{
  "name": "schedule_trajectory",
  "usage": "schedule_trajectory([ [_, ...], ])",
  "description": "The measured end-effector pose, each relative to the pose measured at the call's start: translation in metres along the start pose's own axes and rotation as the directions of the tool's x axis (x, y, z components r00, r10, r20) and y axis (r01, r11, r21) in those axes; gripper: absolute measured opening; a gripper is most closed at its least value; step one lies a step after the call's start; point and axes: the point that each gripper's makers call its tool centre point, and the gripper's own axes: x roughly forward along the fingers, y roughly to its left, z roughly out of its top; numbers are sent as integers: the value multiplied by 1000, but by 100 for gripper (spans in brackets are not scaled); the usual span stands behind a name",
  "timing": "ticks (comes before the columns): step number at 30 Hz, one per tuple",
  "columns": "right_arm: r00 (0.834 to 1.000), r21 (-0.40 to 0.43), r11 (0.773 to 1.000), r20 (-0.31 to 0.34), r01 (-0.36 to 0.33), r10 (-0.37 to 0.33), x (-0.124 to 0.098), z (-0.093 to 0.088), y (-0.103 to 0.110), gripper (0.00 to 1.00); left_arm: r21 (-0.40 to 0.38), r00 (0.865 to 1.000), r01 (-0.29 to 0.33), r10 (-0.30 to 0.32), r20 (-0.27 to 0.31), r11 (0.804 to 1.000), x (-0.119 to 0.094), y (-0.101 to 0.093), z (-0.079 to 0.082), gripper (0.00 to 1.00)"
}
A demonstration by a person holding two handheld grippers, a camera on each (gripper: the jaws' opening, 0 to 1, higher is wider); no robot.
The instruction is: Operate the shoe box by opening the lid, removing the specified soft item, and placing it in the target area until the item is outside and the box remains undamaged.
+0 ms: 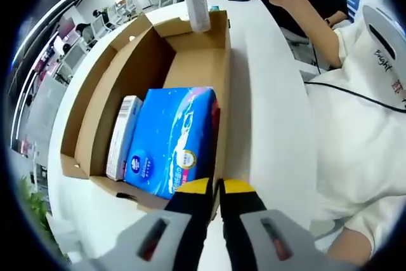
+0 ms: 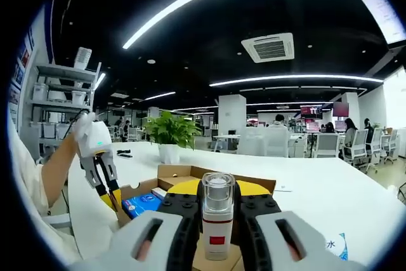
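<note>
The cardboard shoe box (image 1: pixel 190 68) lies on the white table with its lid (image 1: pixel 89 99) swung open to the left. Inside lie a blue soft tissue pack (image 1: pixel 171 141) and, beside it, a slim white carton (image 1: pixel 124 134). My left gripper (image 1: pixel 217 185) has its jaws pinched on the near end of the box's right wall. It shows from the side as the left gripper (image 2: pixel 109 196) at the box edge (image 2: pixel 130 190). My right gripper (image 2: pixel 217 188) is shut on a white bottle (image 2: pixel 217 223) with a clear cap. The same bottle (image 1: pixel 196 4) hangs over the box's far end.
A person in a white shirt (image 1: pixel 361 112) sits close on the right of the table (image 1: pixel 266 112), with a black cable across the shirt. A potted plant (image 2: pixel 170 132) stands on the table beyond the box. Office desks and chairs fill the background.
</note>
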Motion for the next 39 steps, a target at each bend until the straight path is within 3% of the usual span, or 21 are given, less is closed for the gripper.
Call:
schedule_trajectory([
  [6,1000,-16,1000,5,2,-2,-1,1,1,18,17,1000,2,-2,-6,1000,4,0,-2,4],
  [9,1000,-2,1000,25,9,-9,-2,6,-3,18,138,1000,-16,15,6,990,4,-2,-1,3],
  [12,1000,-14,1000,22,7,-6,-1,12,-6,18,48,1000,-7,7,1,999,4,-3,-2,3],
  [19,999,-15,1000,50,1,-1,-11,20,-8,18,63,1000,-3,4,-19,998,5,-1,-2,2],
  [21,999,-20,1000,47,1,0,-12,20,-7,18,30,1000,6,-6,-11,1000,5,-1,-3,2],
  [33,998,-56,998,59,27,-23,-21,31,-8,18,62,1000,4,-5,25,998,5,0,-2,3],
  [39,993,-100,991,85,86,-77,-40,44,-22,18,42,1000,-4,4,4,999,6,0,-2,3],
])
